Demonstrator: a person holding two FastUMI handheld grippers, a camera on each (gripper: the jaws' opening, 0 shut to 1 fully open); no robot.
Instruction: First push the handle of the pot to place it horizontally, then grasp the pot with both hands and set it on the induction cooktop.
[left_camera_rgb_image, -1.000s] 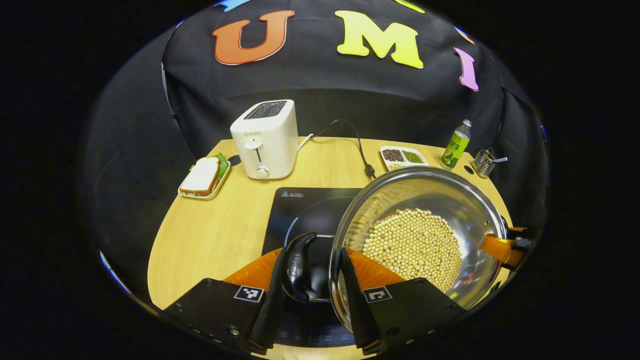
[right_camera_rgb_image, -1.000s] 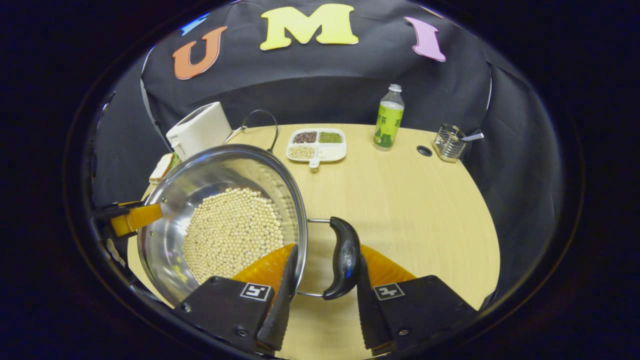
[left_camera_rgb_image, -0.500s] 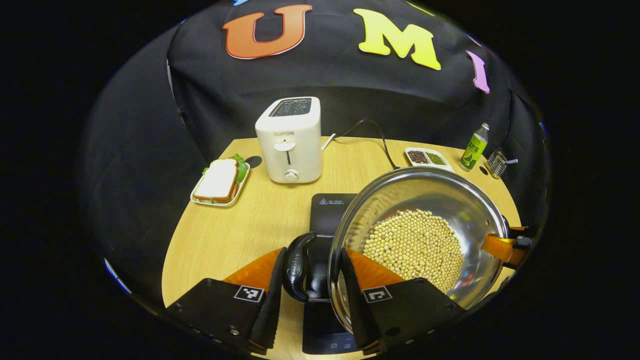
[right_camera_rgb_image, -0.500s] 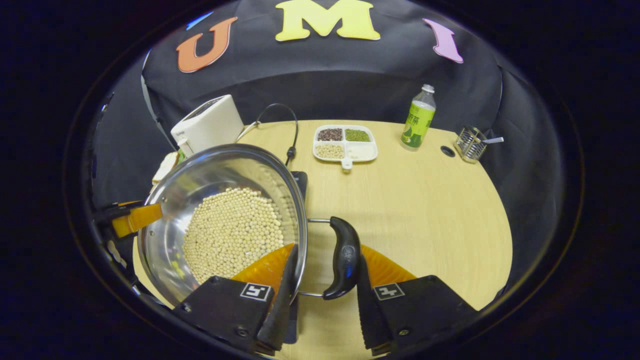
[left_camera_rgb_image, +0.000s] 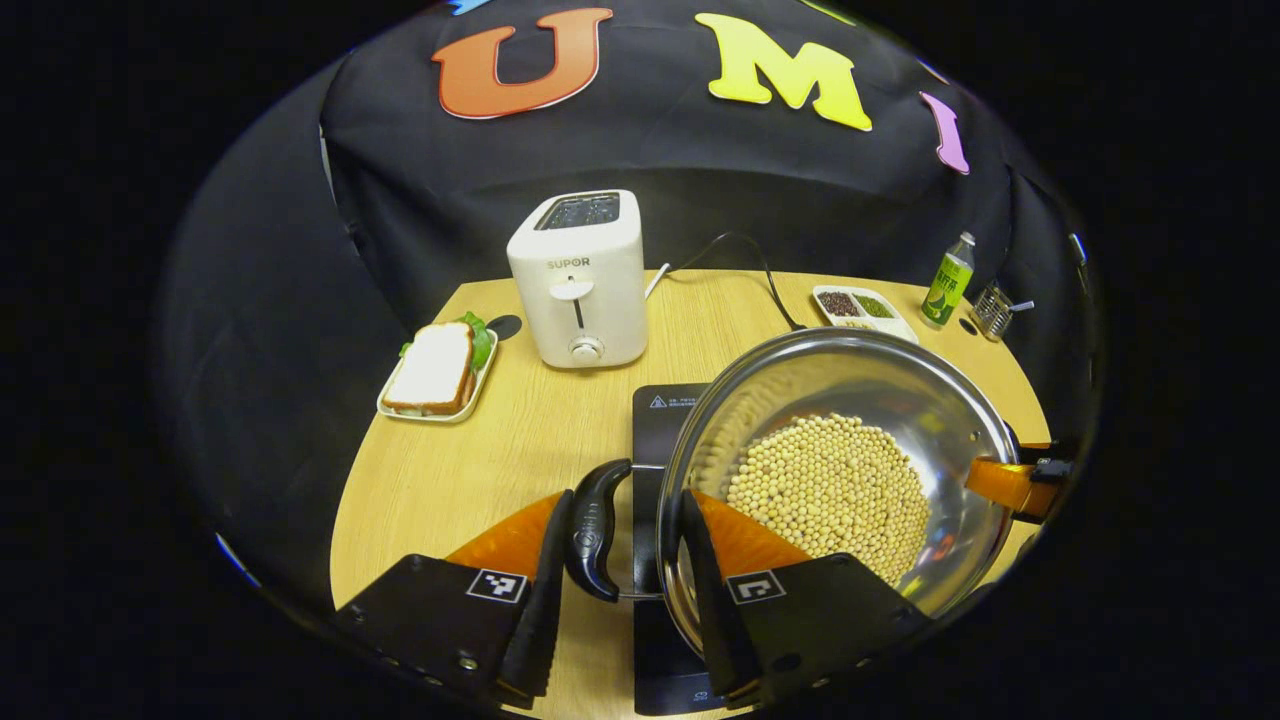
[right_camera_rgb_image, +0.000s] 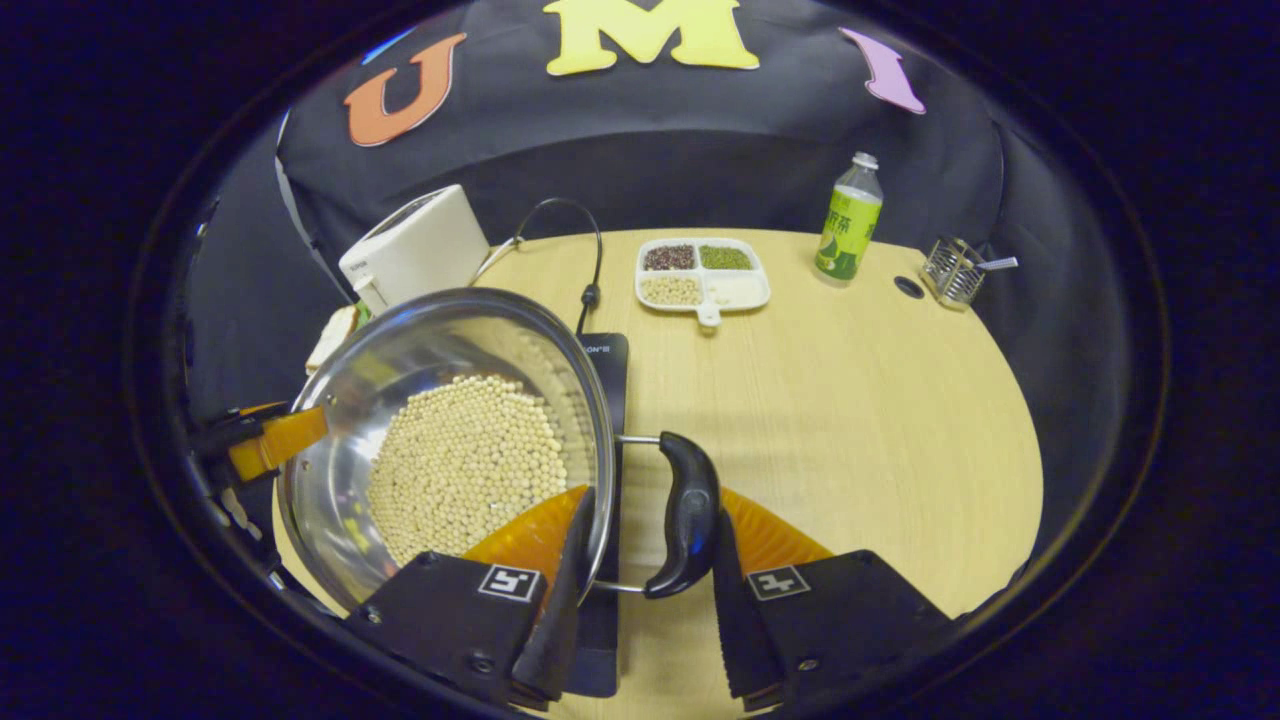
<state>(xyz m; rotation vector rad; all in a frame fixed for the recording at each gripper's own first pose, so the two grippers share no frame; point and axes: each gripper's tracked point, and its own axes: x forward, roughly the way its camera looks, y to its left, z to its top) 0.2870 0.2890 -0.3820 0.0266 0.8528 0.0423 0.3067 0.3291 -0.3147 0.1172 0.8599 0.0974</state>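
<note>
Steel fills the lower half of both views: the pot (left_camera_rgb_image: 850, 470), heaped with pale beans (left_camera_rgb_image: 830, 490), hangs between my two claws. In the left gripper view my left claw (left_camera_rgb_image: 620, 580) sits at the bottom centre, its two fingers narrowed around the pot's near side, one finger outside the black handle (left_camera_rgb_image: 595, 530) and the other against the rim inside the bowl. I cannot tell whether both fingers truly press. At the right edge of that view my other claw's orange finger (left_camera_rgb_image: 1005, 485) touches the far rim.

In the right gripper view my right claw (right_camera_rgb_image: 645, 590) sits at the bottom centre in the same narrow pose, with the second black handle (right_camera_rgb_image: 685, 515) between its fingers and the pot (right_camera_rgb_image: 450, 440) spreading to the left. Both handles lie level, sticking out sideways from the rim.

Under the pot lies the black induction cooktop (left_camera_rgb_image: 660, 420) on the wooden worktop (left_camera_rgb_image: 480, 460); in the right gripper view its dark edge (right_camera_rgb_image: 605, 400) shows just right of the pot's rim. The pot overlaps the cooktop, but I cannot tell if it rests on it.

Toward the upper left of the left gripper view stand a white toaster (left_camera_rgb_image: 580, 280) and a sandwich on a tray (left_camera_rgb_image: 435, 370). In the upper part of the right gripper view sit a divided dish (right_camera_rgb_image: 700, 275), a green bottle (right_camera_rgb_image: 848, 220) and a wire holder (right_camera_rgb_image: 955, 272).
</note>
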